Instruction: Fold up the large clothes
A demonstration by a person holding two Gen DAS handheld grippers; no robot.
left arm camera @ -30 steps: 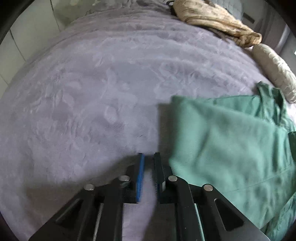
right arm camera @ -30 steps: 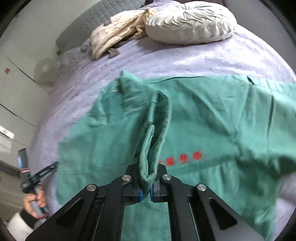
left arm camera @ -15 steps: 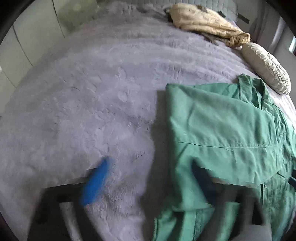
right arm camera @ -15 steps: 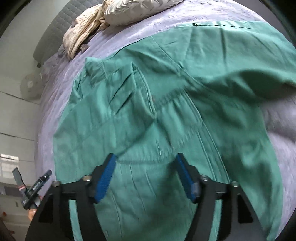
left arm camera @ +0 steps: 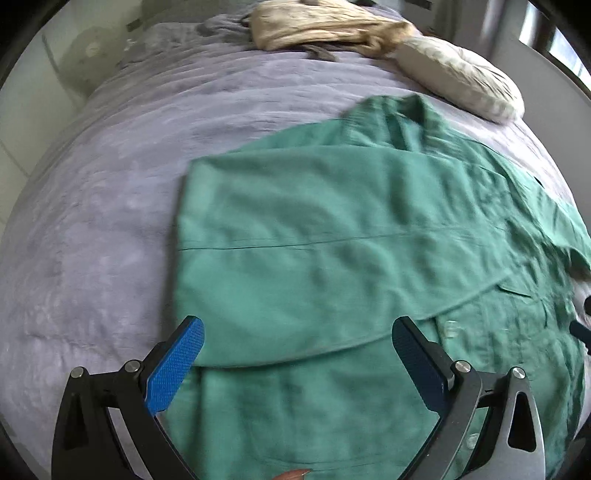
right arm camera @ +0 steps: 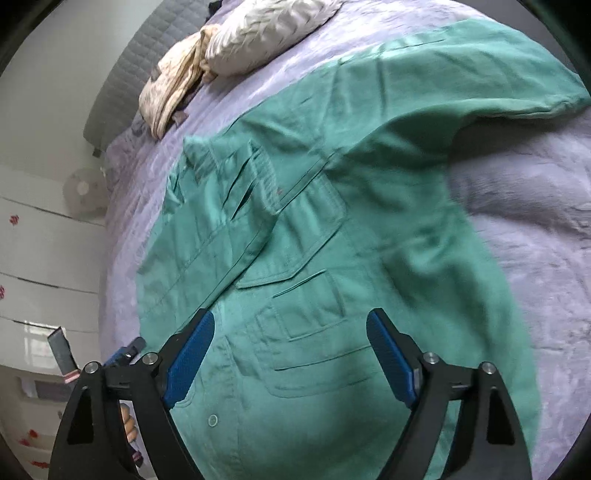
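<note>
A large green button-up shirt (left arm camera: 332, 240) lies front up on a lilac bedspread (left arm camera: 110, 166). Its left side and sleeve are folded over the front. In the right wrist view the shirt (right arm camera: 314, 258) shows its chest pockets, with the other sleeve (right arm camera: 461, 81) spread out to the far right. My left gripper (left arm camera: 297, 332) is open and empty, hovering over the folded sleeve's near edge. My right gripper (right arm camera: 290, 325) is open and empty above the shirt's front by a pocket. The left gripper also shows at the lower left of the right wrist view (right arm camera: 125, 354).
A beige pillow (left arm camera: 458, 77) and a crumpled tan garment (left arm camera: 321, 26) lie at the head of the bed. A grey quilted headboard (right arm camera: 147, 55) stands behind them. White drawers (right arm camera: 37, 258) and a small fan (right arm camera: 83, 188) stand beside the bed.
Both grippers opened. The right let go of the green fabric it held, and the sleeve now lies folded on the shirt. The left moved right over the shirt.
</note>
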